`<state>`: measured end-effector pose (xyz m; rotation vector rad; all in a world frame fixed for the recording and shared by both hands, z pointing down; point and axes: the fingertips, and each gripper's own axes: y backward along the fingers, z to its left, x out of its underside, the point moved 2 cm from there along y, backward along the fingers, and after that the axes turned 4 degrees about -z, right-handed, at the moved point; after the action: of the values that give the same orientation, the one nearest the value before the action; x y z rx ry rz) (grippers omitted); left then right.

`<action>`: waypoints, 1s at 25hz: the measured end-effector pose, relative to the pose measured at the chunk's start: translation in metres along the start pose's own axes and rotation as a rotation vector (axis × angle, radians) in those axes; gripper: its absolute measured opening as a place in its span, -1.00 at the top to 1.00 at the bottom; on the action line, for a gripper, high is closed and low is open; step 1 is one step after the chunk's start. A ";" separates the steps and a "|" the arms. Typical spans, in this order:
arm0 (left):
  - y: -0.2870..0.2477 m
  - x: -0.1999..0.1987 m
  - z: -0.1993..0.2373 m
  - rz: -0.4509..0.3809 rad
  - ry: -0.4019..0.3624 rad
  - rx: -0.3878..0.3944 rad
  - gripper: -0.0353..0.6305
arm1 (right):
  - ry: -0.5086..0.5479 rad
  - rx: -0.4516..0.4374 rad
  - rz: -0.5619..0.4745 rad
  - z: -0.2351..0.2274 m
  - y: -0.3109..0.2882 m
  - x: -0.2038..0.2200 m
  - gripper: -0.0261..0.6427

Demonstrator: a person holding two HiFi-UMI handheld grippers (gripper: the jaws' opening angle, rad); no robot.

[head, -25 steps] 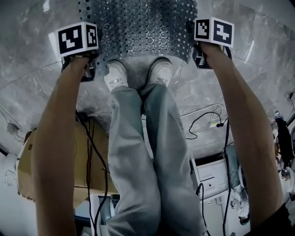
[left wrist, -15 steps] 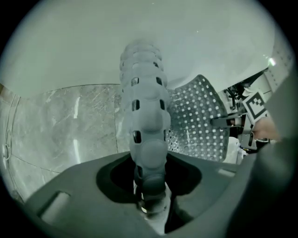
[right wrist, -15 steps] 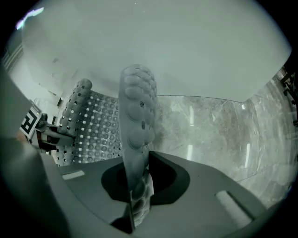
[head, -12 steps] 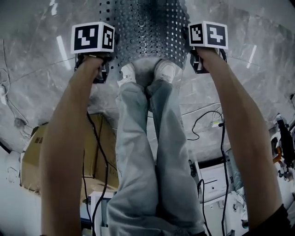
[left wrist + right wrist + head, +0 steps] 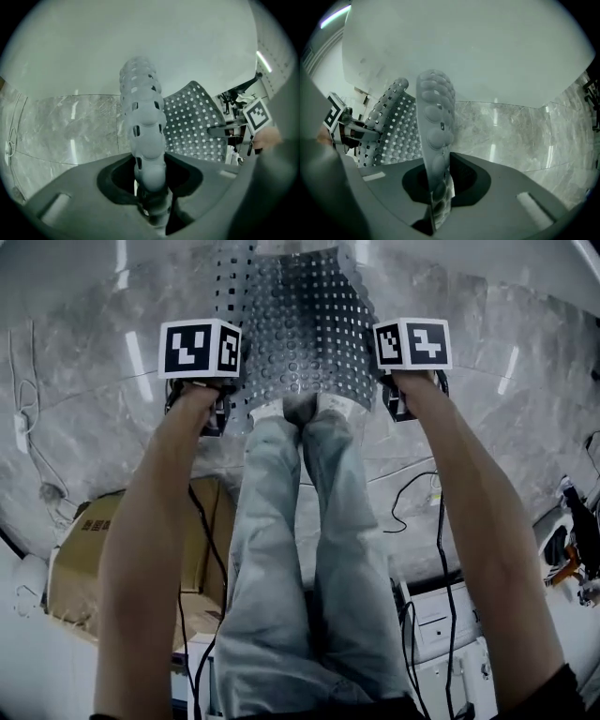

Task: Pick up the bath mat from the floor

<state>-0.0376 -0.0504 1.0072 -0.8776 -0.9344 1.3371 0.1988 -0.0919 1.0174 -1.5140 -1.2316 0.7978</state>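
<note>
Bath mat (image 5: pixel 295 334) is being held up off the floor, spread between the left gripper (image 5: pixel 208 407) and the right gripper (image 5: pixel 401 395) in front of the person's legs (image 5: pixel 300 549). The head view is showing that spread. Only the gripper views are showing the jaws, each pair clamping a mat edge, the left pair slightly wider on a bunched edge. Grey and flexible, the mat is curving, dotted with holes and round bumps. Marbled floor (image 5: pixel 84 427) is lying below, with a cardboard box (image 5: pixel 84 559) and cables (image 5: pixel 412 488) nearby.

Arms (image 5: pixel 155 521) outstretched, left gripper (image 5: pixel 216 412) and right gripper (image 5: pixel 395 397) level, jaws clamped
</note>
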 end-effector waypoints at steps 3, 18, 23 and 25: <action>0.020 0.005 0.001 -0.007 0.008 0.002 0.46 | -0.020 -0.003 -0.007 0.009 0.015 0.000 0.86; 0.142 0.014 -0.030 -0.047 -0.016 0.015 0.45 | -0.168 -0.016 -0.105 0.062 0.124 0.011 0.86; 0.183 0.026 -0.046 -0.041 -0.009 0.017 0.45 | -0.204 -0.028 -0.097 0.077 0.168 0.012 0.86; 0.202 0.026 -0.058 -0.055 0.003 0.034 0.45 | -0.198 -0.040 -0.106 0.085 0.190 0.005 0.86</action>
<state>-0.0624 -0.0144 0.7999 -0.8225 -0.9245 1.3010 0.1812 -0.0622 0.8123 -1.4143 -1.4693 0.8728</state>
